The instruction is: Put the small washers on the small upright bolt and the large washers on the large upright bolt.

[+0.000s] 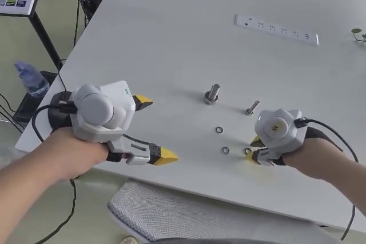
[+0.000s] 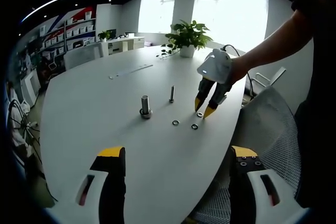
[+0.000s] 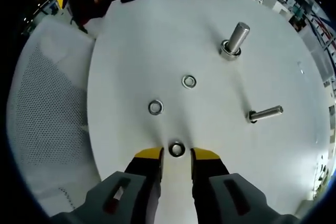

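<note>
Right gripper view shows one washer (image 3: 176,149), a flat bright steel ring, lying on the table (image 3: 131,35) on the person's side of the large bolt (image 3: 234,39). It sits between the parted yellow tips of the right gripper (image 3: 177,155) and is not yet pinched. Advice: set the tips down to the tabletop, close squarely across the rim, and judge the ring's size before choosing a bolt. Left gripper (image 1: 155,128) stands wide open and empty, well clear of the large bolt.

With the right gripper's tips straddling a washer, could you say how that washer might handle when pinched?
The washer lies flat on the smooth table, so the right gripper may slide it rather than lift it. It looks like thin, shiny metal: probably stiff, light and slippery.
</note>
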`<state>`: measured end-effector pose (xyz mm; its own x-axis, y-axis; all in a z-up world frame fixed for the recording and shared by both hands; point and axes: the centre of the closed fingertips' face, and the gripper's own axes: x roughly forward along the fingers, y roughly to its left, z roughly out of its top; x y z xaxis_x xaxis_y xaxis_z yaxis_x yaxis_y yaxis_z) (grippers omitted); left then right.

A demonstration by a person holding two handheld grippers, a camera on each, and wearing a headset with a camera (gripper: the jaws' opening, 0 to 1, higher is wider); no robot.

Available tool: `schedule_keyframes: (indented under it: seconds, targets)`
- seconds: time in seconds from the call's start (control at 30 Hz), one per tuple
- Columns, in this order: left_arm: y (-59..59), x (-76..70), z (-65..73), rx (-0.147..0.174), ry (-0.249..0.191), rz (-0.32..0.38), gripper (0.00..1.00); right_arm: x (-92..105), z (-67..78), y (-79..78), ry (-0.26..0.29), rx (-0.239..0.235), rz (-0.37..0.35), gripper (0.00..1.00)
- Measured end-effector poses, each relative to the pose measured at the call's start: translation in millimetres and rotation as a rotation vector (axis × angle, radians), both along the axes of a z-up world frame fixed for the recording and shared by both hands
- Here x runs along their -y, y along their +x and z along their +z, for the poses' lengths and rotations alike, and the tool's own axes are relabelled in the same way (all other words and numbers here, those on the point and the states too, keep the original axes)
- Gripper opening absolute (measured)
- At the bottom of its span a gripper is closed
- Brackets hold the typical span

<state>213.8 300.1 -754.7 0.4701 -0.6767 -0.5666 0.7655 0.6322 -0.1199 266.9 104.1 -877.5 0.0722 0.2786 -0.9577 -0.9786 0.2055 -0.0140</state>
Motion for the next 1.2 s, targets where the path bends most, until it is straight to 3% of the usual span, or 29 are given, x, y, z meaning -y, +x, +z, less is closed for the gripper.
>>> schedule_keyframes:
  seconds: [0.4,0.6,1.2]
  targets:
    - [1.9,-2.5,-0.1,0.000,-0.002,0.007,0.79,-1.6,-1.0,-0.2,-0.021,0.006,0.007,0.15]
    - [2.5,-2.6,-1.3,-0.001,0.001,0.001,0.78,-3.5,-2.5,0.2,-0.105,-0.016,0.038,0.15]
    - [1.6,-4.2,0.8,0.009,0.008,0.003,0.75,-1.3,-2.3,-0.1,-0.118,-0.022,0.027,0.13]
